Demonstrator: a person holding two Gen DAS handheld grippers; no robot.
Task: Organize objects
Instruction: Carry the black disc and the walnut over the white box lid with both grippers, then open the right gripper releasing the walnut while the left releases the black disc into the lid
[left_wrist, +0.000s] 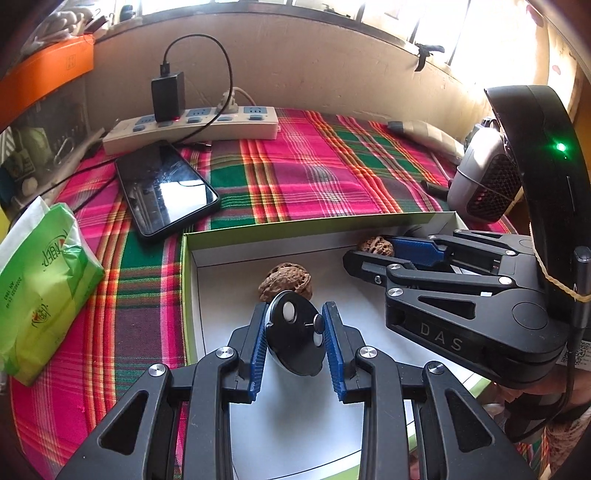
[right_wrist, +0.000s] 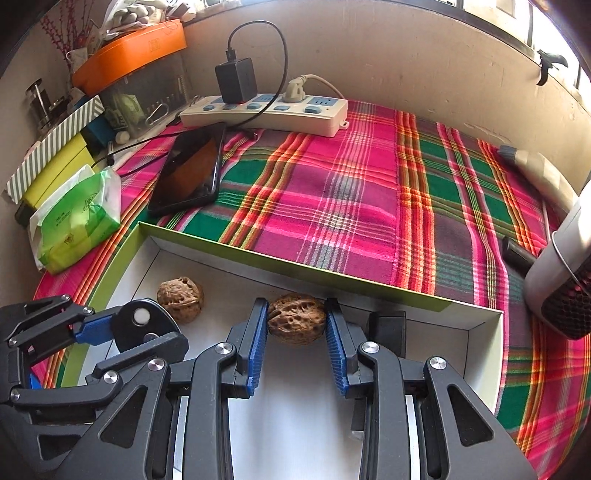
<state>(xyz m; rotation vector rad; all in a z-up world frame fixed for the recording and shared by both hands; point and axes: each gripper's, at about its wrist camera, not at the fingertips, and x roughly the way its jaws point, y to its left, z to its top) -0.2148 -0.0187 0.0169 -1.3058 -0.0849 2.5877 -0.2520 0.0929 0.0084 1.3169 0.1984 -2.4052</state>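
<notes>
Hand-held gripper (right_wrist: 296, 325) clamps walnut (right_wrist: 296, 318) just beside box wall (right_wrist: 295, 275).

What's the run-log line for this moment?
left tool: shut on black disc | right tool: shut on walnut | second walnut: loose in box

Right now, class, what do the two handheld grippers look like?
Both the left gripper and the right gripper have black linkage frames with silver screws and ribbed blue pads. The right one's body reads "DAS", shows a green light, and trails a black cable.
</notes>
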